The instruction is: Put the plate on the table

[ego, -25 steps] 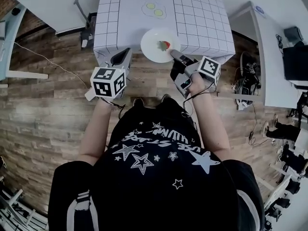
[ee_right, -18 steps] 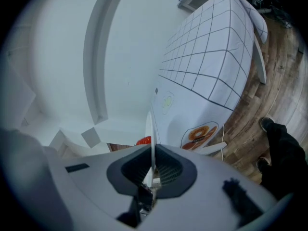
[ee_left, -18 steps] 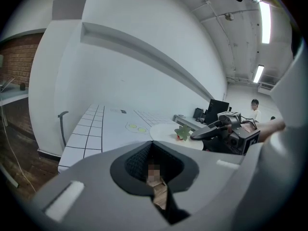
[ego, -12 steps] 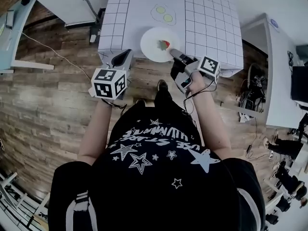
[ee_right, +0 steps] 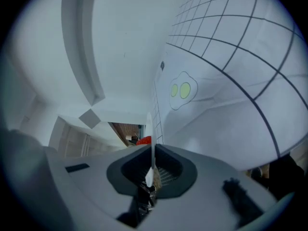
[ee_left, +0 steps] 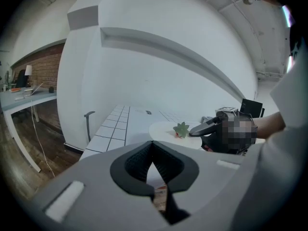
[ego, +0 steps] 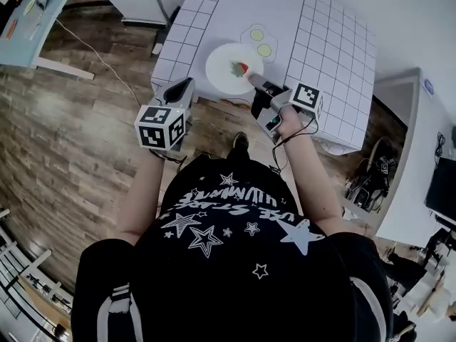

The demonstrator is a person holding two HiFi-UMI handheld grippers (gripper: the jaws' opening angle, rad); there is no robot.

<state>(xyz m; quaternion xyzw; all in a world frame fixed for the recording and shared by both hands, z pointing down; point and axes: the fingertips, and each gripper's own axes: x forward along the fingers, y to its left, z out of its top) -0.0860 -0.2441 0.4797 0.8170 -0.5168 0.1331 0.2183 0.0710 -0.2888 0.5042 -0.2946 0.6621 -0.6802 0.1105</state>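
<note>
Right tongs (ego: 252, 78) clamping plate (ego: 219, 65), strawberry (ego: 242, 68) on it

White round plate (ego: 226, 66), shallow, roughly level, 1 red strawberry (ego: 243, 68) with green leaves on its right half. It sits over the near edge of the table (ego: 320, 55), near-right rim clamped in the right gripper (ego: 254, 79); seen edge-on in the right gripper view. Can't tell if it touches the tabletop. The table has a white cover with dark grid lines and an egg print (ego: 260, 41) with 2 yellow-green circles just beyond the plate.
</note>
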